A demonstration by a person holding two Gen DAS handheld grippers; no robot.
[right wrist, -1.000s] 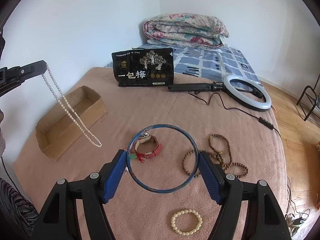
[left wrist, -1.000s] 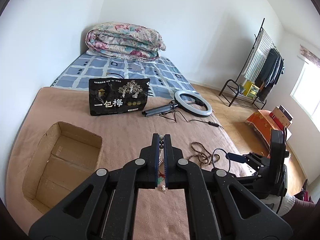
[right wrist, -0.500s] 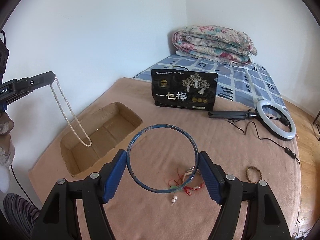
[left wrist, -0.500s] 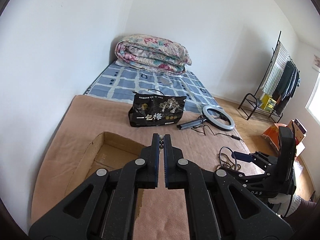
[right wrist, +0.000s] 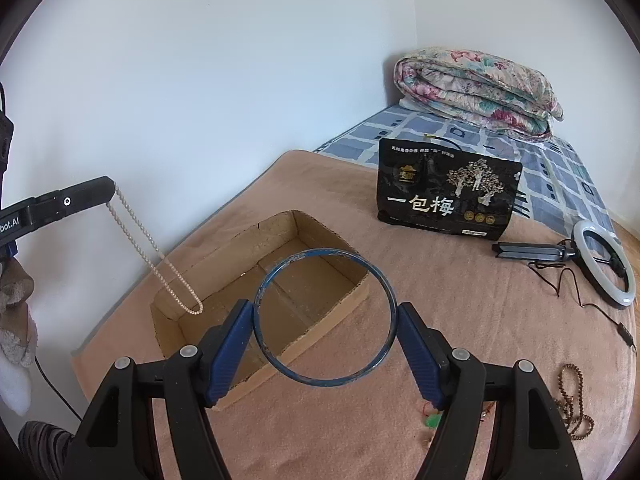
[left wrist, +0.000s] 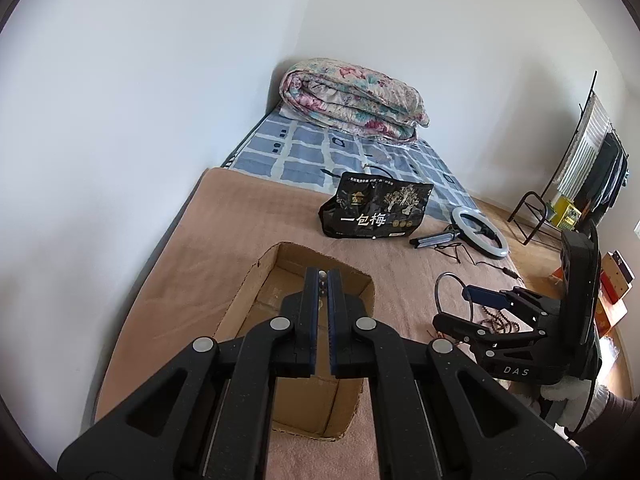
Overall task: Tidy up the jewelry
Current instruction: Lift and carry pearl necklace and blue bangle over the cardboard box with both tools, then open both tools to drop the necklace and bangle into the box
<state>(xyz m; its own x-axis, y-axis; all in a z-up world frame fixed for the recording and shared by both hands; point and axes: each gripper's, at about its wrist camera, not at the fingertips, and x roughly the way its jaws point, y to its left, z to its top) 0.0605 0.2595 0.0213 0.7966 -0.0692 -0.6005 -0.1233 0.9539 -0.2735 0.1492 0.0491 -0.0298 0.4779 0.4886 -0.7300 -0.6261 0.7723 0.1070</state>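
My left gripper (left wrist: 323,274) is shut on a pearl necklace (right wrist: 154,250), whose beads show between its fingertips. In the right wrist view the necklace hangs from that gripper (right wrist: 110,186) as a long loop, its lower end over the near-left corner of the open cardboard box (right wrist: 308,226). My right gripper (right wrist: 325,312) is shut on a thin blue bangle (right wrist: 280,276), held by its sides above the box's near wall. In the left wrist view the box (left wrist: 260,276) lies just under my fingers, with the right gripper (left wrist: 464,304) and bangle (left wrist: 440,286) to its right.
A black snack bag (right wrist: 448,196) stands beyond the box on the tan blanket (right wrist: 440,280). A ring light (right wrist: 608,268) with cable lies far right. Brown bead strings (right wrist: 572,396) and a red-and-green trinket (right wrist: 432,420) lie near right. A folded quilt (right wrist: 476,88) sits at the bed's head.
Both grippers have swung left across the bed to the cardboard box, carrying the pearl necklace and the blue bangle. The loose bracelets have slid out of view to the right.
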